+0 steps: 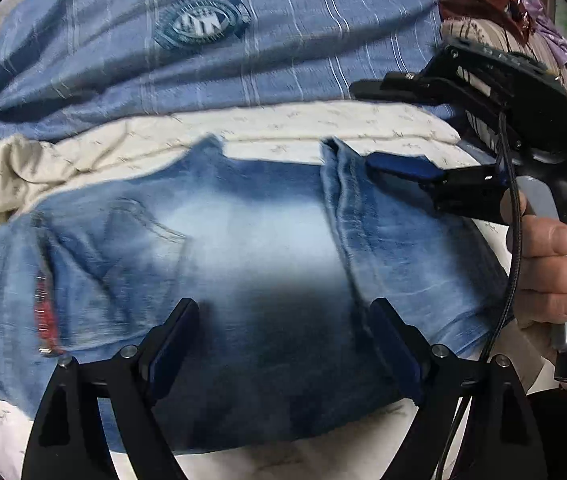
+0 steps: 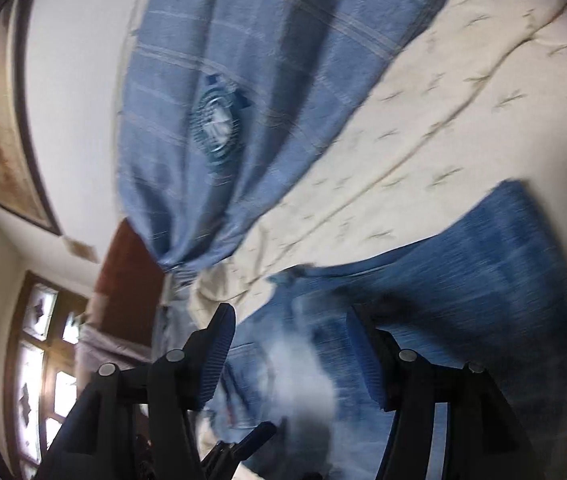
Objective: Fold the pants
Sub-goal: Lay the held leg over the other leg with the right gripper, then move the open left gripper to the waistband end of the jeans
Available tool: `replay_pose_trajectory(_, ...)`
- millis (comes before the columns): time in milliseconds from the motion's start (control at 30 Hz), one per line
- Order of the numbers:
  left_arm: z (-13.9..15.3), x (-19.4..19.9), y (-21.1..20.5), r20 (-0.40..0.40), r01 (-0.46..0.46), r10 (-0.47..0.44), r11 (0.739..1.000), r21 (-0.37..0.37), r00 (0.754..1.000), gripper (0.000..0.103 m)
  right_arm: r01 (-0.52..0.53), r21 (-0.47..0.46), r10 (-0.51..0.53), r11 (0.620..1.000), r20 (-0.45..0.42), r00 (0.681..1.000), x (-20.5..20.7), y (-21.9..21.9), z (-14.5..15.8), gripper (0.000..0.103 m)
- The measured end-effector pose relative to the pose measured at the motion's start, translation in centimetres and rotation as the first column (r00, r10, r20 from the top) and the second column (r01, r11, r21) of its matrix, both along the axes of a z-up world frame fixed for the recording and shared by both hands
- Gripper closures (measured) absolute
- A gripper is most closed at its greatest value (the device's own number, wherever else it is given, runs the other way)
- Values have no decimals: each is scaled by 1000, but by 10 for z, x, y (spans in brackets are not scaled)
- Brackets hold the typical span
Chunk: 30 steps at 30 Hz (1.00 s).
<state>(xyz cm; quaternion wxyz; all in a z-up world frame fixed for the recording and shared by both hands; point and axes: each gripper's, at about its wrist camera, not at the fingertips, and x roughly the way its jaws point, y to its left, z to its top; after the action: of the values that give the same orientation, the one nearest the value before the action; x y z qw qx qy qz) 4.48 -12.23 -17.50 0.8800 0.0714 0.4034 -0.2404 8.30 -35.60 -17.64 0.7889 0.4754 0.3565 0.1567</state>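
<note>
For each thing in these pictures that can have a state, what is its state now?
jeans: folded, lying flat on the cream sheet, held by neither gripper.
left gripper: open, over the jeans.
right gripper: open, beside the jeans' edge, nothing between its fingers.
cream sheet: spread out, wrinkled, bunched at the left.
blue striped cloth: draped behind, creased.
</note>
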Motion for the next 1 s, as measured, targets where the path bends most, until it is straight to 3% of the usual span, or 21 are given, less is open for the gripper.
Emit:
replay_pose_trajectory(133, 4, -1, 21, 47, -29, 29, 1000, 1, 998, 16, -12, -18, 11, 1000, -35, 999, 13, 19, -10, 40)
replay_pose_trajectory(233, 1, 5, 29, 41, -53, 52, 999, 12, 998, 16, -10, -16, 8, 1000, -84, 996, 20, 21, -26, 36)
replay_pose_trajectory(367, 2, 11, 42, 27, -84, 84, 996, 0, 996, 16, -5, 3, 5, 1000, -75, 997, 18, 20, -28, 36)
replay_pose_trajectory(667, 23, 12, 86, 95, -179, 184, 982, -57, 978, 16, -77, 35, 78, 996, -36, 996, -32, 14, -4, 36)
replay_pose_trajectory(833, 29, 16, 124, 75, -274, 283, 955, -112, 956, 16, -128, 10, 128, 992, -52, 990, -67, 29, -4, 36)
replay_pose_trajectory(1000, 37, 16, 169, 66, -403, 417, 902, -158, 907, 16, -148, -20, 144, 989, -149, 978, -88, 47, -25, 36)
